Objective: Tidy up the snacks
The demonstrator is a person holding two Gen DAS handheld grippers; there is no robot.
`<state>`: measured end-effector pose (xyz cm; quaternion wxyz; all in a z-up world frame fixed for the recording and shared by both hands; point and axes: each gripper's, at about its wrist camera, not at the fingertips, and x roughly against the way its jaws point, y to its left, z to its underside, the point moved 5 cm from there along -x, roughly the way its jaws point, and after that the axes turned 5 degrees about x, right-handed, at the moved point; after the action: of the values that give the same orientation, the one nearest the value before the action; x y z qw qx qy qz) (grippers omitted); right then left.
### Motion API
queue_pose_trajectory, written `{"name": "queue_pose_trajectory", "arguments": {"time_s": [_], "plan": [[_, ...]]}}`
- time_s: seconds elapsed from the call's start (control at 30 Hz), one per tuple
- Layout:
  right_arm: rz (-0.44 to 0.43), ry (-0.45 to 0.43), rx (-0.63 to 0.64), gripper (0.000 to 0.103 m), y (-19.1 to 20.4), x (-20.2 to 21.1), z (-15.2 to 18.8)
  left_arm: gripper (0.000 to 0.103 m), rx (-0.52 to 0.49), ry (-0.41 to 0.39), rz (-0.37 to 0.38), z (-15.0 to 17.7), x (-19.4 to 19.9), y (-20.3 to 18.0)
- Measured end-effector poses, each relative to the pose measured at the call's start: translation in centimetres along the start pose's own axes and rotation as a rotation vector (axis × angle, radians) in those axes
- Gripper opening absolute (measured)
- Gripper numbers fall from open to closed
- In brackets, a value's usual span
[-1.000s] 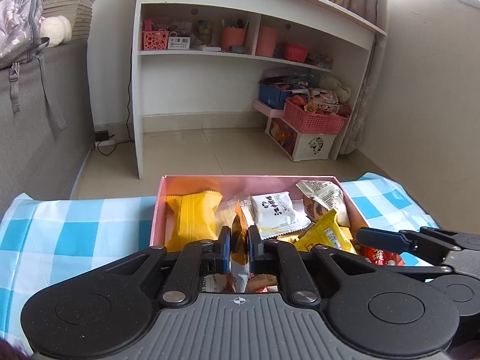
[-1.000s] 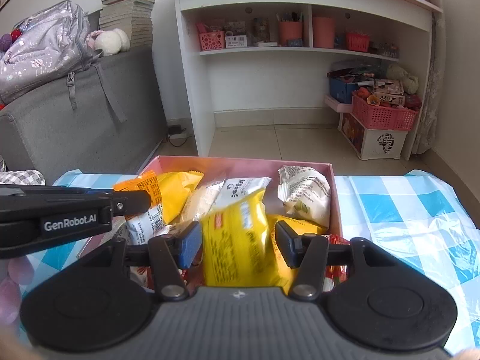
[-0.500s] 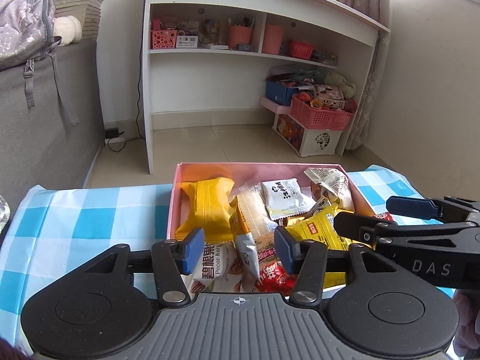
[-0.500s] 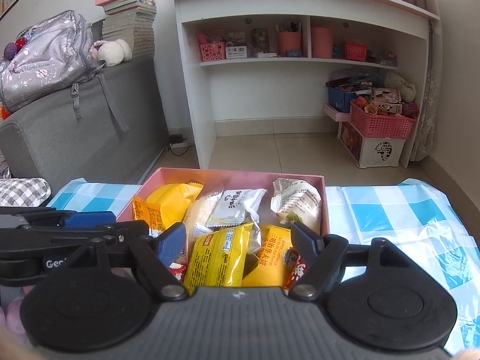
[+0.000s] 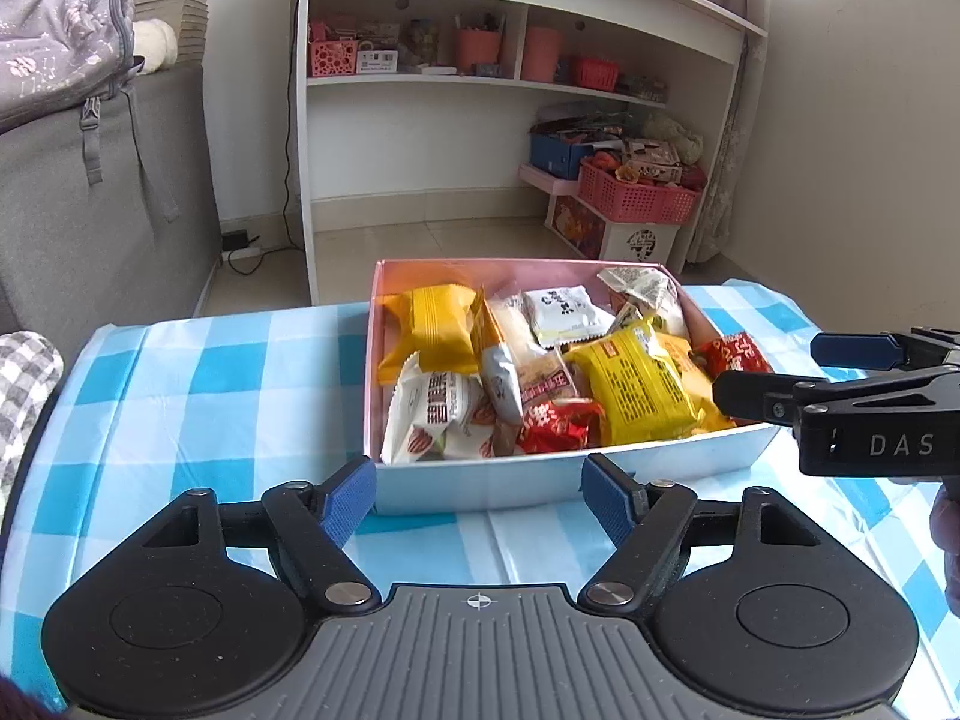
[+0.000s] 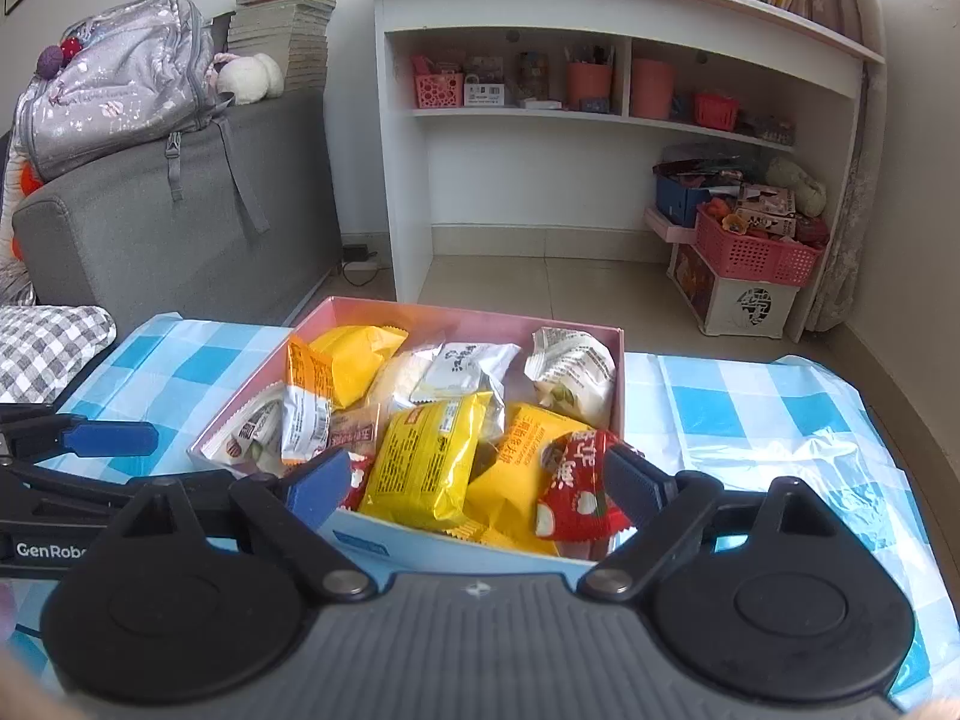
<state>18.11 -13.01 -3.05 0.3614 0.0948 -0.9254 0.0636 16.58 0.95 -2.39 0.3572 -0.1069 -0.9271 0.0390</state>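
A box (image 5: 540, 471), pink inside and white outside, stands on the blue-and-white checked cloth (image 5: 210, 396), filled with several snack packs. Among them are a yellow pack (image 5: 630, 387) (image 6: 426, 459), a red pack (image 6: 576, 492) and a white pack (image 5: 429, 420). My left gripper (image 5: 480, 489) hovers just short of the box's near wall, jaws opening with nothing between them. My right gripper (image 6: 474, 480) hangs over the box's near right corner. Its jaws are opening too, with the yellow and red packs lying below, untouched. Each gripper shows in the other's view: right (image 5: 786, 375), left (image 6: 90, 462).
Behind the table stands a white shelf unit (image 6: 600, 120). A pink basket (image 6: 756, 252) sits on a white crate on the floor at right. A grey sofa (image 6: 180, 228) carrying a backpack lies to the left. A checked cushion (image 6: 48, 348) rests at the table's left edge.
Both grippers have opened and drawn back from the box. The left one let go of a pack, the right one of the yellow pack. Both packs now lie in the box.
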Motion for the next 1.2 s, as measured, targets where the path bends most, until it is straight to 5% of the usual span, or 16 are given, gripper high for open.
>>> {"name": "queue_pose_trajectory", "arguments": {"time_s": [0.4,1.2], "plan": [[-0.018,0.057,0.049,0.099,1.9,2.6,1.3,0.095,0.005,0.029,-0.055,2.7,3.5,0.0],[-0.003,0.135,0.038,0.102,3.1,5.2,4.5,0.101,0.005,0.089,-0.152,6.4,7.0,0.8]]}}
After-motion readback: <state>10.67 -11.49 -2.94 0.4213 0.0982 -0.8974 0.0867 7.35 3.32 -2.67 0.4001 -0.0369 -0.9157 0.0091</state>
